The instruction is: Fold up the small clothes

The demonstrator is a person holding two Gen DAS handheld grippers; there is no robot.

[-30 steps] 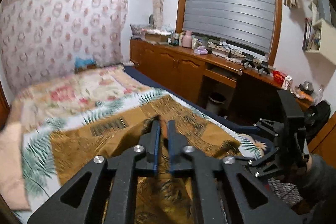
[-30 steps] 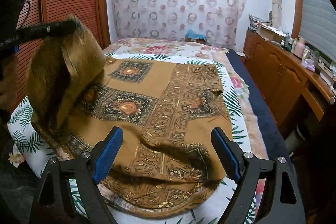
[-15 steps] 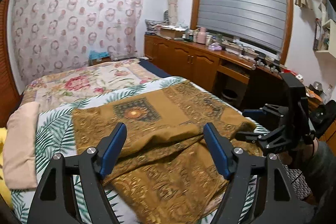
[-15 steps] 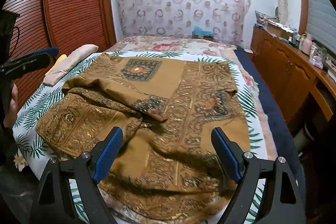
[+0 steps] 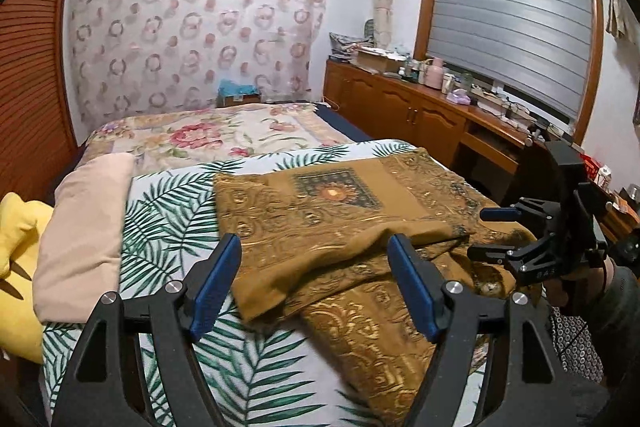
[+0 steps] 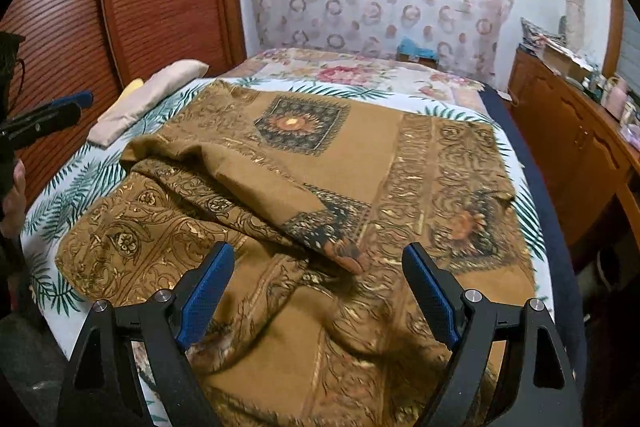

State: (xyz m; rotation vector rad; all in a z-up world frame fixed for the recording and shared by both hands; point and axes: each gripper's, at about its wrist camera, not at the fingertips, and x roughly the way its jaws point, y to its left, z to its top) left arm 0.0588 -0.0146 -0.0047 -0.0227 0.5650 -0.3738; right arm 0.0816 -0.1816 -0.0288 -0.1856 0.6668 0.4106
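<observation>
The brown cloth (image 6: 320, 187), dropped by the left hand-held gripper (image 5: 316, 283), now lies half-folded on the bed (image 5: 168, 227) beside a pillow (image 5: 84, 227), both left and right hand-held gripper (image 6: 320, 291) gaping empty.

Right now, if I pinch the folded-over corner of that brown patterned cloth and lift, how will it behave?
The brown patterned cloth is probably floppy: it lies in soft wrinkles and draped folds. The folded-over corner would likely unfold and sag. It looks thin, so probably light and likely to drag across the palm-leaf bedsheet.

Ahead of the grippers, the cloth (image 6: 304, 167) is a matt brown weave with shiny gold print. The sheet (image 5: 172, 211) beneath is smooth printed cotton. The fingers (image 6: 208, 291) carry textured blue pads on matt black plastic. The cabinets (image 5: 400, 111) are glossy wood.
</observation>
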